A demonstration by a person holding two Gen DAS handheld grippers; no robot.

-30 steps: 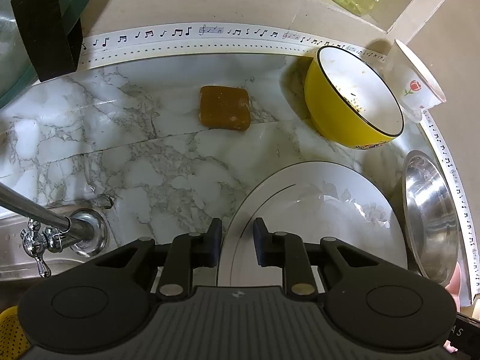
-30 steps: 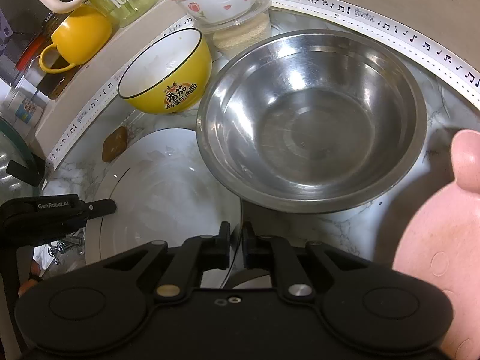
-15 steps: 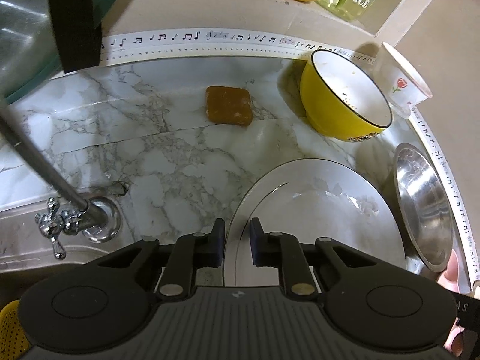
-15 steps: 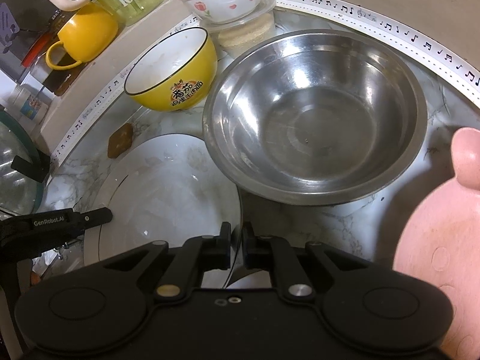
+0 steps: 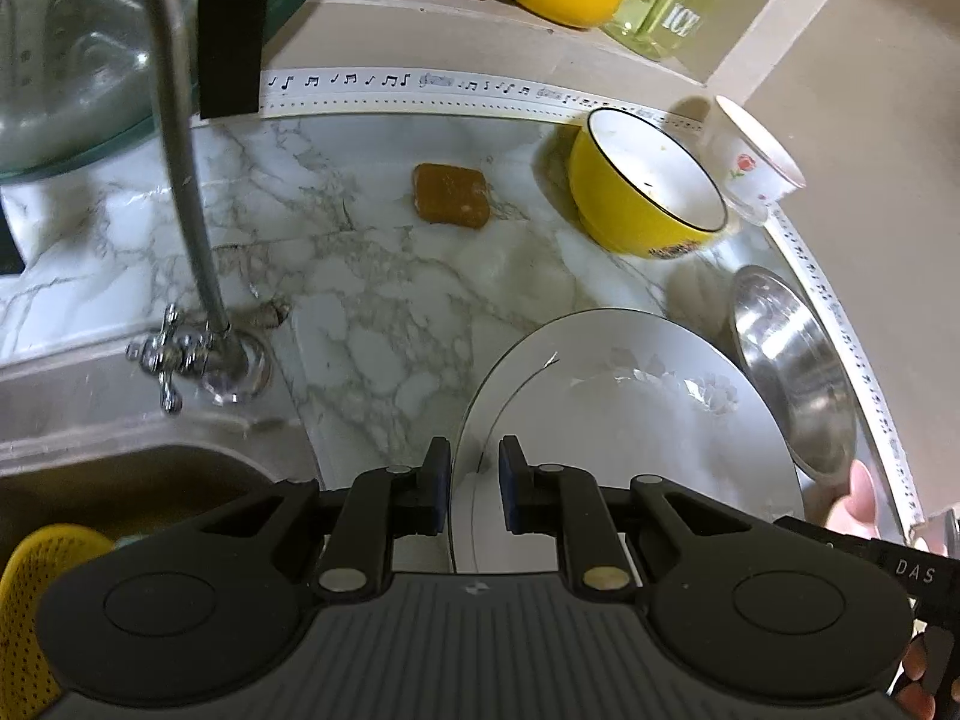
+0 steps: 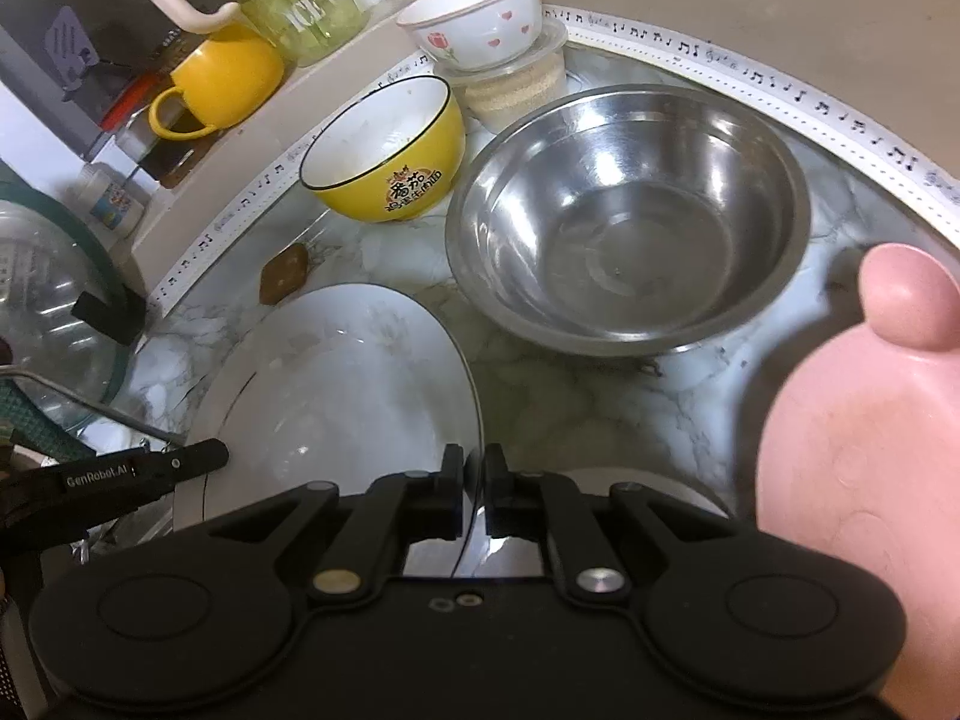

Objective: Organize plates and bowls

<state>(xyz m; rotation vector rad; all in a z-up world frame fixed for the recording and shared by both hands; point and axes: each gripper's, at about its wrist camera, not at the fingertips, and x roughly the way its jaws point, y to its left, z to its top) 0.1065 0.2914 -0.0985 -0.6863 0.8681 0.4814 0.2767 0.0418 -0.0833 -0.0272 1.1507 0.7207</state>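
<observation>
Both tongs are gripping the same white plate (image 5: 630,420), one on each side of its rim: the left tongs (image 5: 474,480) are pinching the near left edge, with the thin rim passing between the blue-faced pads, and the right tongs (image 6: 474,495) are clamping almost fully closed on the near right edge. Sharing the load this way is probably keeping the wide, slick plate level and balanced, which a single pinch at one edge would be struggling to do. The plate is sitting near the front edge of the marble table (image 5: 360,276), just beside the sink (image 5: 120,468) at the left edge; whether it is resting on the marble or hanging slightly above it is not clear. Behind it to the right, the steel bowl (image 6: 624,222) is sitting close to the plate, near the right edge, and the yellow bowl (image 6: 390,156) is sitting against the back edge, with a small white bowl with hearts (image 6: 480,18) perched on a lidded container in the back right corner. A pink plate (image 6: 870,420) is lying by the front right corner. A brown sponge (image 5: 450,195) is lying alone toward the back edge, and the faucet (image 5: 180,180) is rising at the sink's rim.
</observation>
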